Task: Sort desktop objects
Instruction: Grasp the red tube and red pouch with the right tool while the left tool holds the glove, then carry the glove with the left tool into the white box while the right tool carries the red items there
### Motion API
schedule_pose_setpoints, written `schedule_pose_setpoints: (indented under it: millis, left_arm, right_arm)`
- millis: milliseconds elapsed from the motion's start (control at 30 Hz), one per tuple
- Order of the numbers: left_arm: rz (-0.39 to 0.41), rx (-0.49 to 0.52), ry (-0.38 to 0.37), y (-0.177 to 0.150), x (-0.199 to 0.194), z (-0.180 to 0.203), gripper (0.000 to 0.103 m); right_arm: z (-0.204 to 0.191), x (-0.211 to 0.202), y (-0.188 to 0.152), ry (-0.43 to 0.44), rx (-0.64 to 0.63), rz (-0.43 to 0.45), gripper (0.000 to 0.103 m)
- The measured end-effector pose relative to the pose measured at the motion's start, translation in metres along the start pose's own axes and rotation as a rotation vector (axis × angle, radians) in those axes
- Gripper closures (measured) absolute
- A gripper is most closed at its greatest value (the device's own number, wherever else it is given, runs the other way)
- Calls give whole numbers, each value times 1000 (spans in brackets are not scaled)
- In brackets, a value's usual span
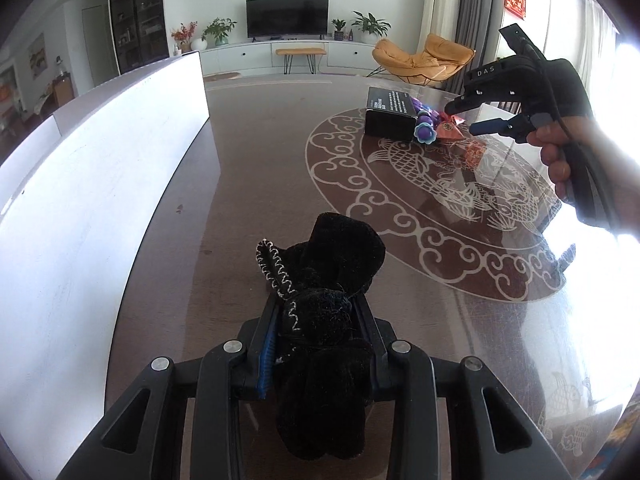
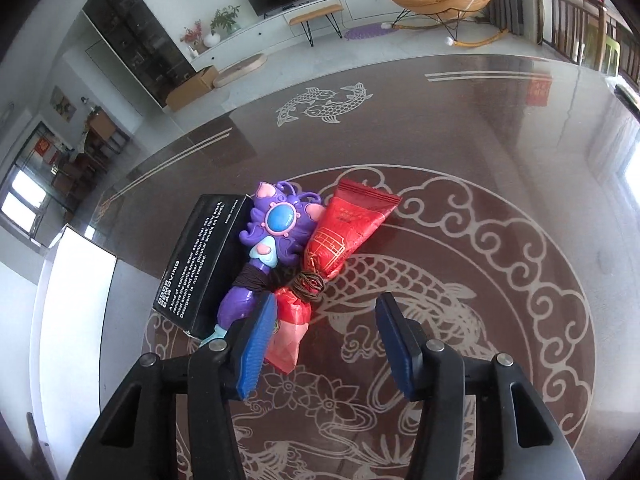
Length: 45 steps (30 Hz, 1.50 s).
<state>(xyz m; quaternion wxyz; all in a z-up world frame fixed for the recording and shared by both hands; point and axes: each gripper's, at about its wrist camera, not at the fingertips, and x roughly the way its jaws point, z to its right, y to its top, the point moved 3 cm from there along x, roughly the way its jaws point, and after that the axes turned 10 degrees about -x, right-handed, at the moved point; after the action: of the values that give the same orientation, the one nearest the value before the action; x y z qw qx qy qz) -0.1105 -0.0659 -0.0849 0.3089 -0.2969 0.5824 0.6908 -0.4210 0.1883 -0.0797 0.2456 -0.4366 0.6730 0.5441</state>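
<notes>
The left gripper [image 1: 316, 336] is clamped on a black velvet pouch [image 1: 326, 320]. The right gripper [image 2: 326, 336] is spread above a red tied bag [image 2: 340, 240]; a purple plastic toy [image 2: 272, 236] and black carton [image 2: 204, 256] lie left of it, seemingly unsorted.

The purple toy's [image 2: 267, 240] handle end is being hidden at 7 o'clock behind a blue finger pad [image 2: 256, 344].
</notes>
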Motion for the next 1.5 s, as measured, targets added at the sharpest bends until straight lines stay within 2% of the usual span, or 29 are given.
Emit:
schedule_pose_setpoints:
  millis: [67,233,333,367,400,433,500,633,800,900,967,1067,1200,1267,1367,1400,1433,1500]
  left_arm:
    - [-1,-8,-8,0,-1,-2,69]
    - [-1,-10,-8,0,-1,-2,69]
    - [0,-3,1,1,0,0,69]
    - [1,-2,2,1,-1,1,69]
    - [0,-7,-2,1,-1,0,69]
    - [1,-17,-9,1,-3,0,69]
    - [16,-36,-23,1,-10,-2,69]
    - [54,-88,-72,8,-34,-6,69]
    - [133,-183,-137,28,-85,-28,69]
    - [187,-232,-132,41,-120,-57,69]
    - [213,-260,-97,49,-140,-86,69]
    - [234,-299,16,54,-160,-139,69]
    - [172,-364,160,51,-160,-212,69]
    - [105,-378,204,46,-149,-238,69]
    - [-22,-375,265,33,-126,-257,67]
    - [-49,-368,287,28,-120,-260,65]
    - [-66,-362,303,24,-115,-261,57]
    - [-51,-361,327,19,-116,-259,54]
  right_arm:
    - [-5,0,9,-13,-12,11,55]
    - [-2,24,14,-57,68,-105,55]
    - [1,28,17,-80,77,-87,56]
    - [-1,30,17,-94,43,-92,58]
    - [-5,32,18,-99,0,-98,69]
    - [-7,35,18,-76,-34,-108,81]
    - [-3,33,10,-50,-46,-106,84]
    - [-6,10,-5,27,-80,-68,86]
    - [-34,-44,-23,164,-123,-35,86]
    - [-80,-74,-29,248,-190,-12,86]
    - [-126,-89,-34,328,-236,-6,86]
    - [-214,-99,-48,459,-322,-17,86]
    - [-335,-96,-78,589,-456,-52,86]
    - [-386,-85,-99,602,-527,-72,86]
    - [-436,-57,-127,561,-611,-103,85]
    - [-446,-45,-137,547,-629,-130,84]
    - [-452,-33,-144,524,-638,-161,84]
    - [-452,-13,-153,482,-637,-195,73]
